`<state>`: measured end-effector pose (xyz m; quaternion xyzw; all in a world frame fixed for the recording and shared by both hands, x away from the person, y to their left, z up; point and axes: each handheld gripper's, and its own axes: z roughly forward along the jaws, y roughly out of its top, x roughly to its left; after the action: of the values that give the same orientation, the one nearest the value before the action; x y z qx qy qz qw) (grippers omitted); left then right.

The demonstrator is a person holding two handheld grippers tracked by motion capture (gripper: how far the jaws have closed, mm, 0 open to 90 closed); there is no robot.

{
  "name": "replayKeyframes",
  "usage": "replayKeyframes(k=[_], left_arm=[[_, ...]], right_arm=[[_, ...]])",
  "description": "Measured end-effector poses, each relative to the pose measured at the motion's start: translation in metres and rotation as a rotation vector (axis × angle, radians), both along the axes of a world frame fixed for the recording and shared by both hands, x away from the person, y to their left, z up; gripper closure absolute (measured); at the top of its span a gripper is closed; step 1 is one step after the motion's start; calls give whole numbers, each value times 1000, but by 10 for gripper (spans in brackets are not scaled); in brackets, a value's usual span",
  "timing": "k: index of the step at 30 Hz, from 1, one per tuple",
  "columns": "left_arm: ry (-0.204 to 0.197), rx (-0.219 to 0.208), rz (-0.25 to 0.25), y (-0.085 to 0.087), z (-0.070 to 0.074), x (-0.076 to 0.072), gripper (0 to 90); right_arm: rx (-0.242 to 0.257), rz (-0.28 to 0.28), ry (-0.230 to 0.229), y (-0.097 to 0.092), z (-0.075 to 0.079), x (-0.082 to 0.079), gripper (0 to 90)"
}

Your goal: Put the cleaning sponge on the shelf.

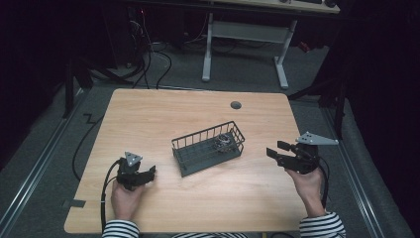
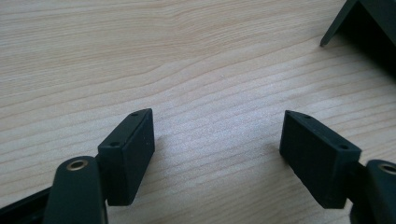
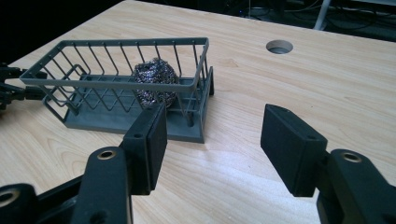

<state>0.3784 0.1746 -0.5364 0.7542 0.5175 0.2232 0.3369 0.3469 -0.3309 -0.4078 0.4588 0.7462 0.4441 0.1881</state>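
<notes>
Wire basket [image 1: 208, 148] sits mid-surface [image 1: 163, 109], long axis running from about 8 to 2 o'clock. Steel-wool ball [image 1: 223, 142] lies inside at its 2 o'clock end. Left tongs [image 1: 148, 173] at 8 o'clock of the basket, low over bare wood, jaws apart, nothing between. Right tongs [image 1: 275, 151] at 3 o'clock, apart and empty, pointing toward the basket, not touching it.

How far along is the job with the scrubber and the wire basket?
The steel scrubber already lies inside the wire basket. Nothing is in hand: the left gripper and the right gripper are open and empty, apart from the basket. Little looks left.
</notes>
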Motion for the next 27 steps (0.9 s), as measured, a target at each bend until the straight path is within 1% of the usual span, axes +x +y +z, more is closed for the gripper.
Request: replayKeyframes(k=[4,9,11,12,13,15,16,17,20,22,27], left_arm=[[0,0,0,0,0,0,268],[0,0,0,0,0,0,268],[0,0,0,0,0,0,268],[0,0,0,0,0,0,268],[0,0,0,0,0,0,268],[0,0,0,0,0,0,268],[0,0,0,0,0,0,269],[0,0,0,0,0,0,268],[0,0,0,0,0,0,268],[0,0,0,0,0,0,268],[0,0,0,0,0,0,268]], right_arm=[[13,-8,-5,-4,-4,-7,415],[22,-15,-1,-7,-9,-12,416],[28,-18,1,-9,-12,-14,416],[38,-18,5,-9,-17,-15,417],[38,-18,5,-9,-17,-15,417],[42,-18,15,-9,-22,-17,416],[45,-16,20,-8,-27,-18,417],[45,-16,20,-8,-27,-18,417],[47,-15,33,-6,-33,-19,417],[51,-13,33,-4,-37,-20,417],[49,-16,28,-4,-41,-21,417]])
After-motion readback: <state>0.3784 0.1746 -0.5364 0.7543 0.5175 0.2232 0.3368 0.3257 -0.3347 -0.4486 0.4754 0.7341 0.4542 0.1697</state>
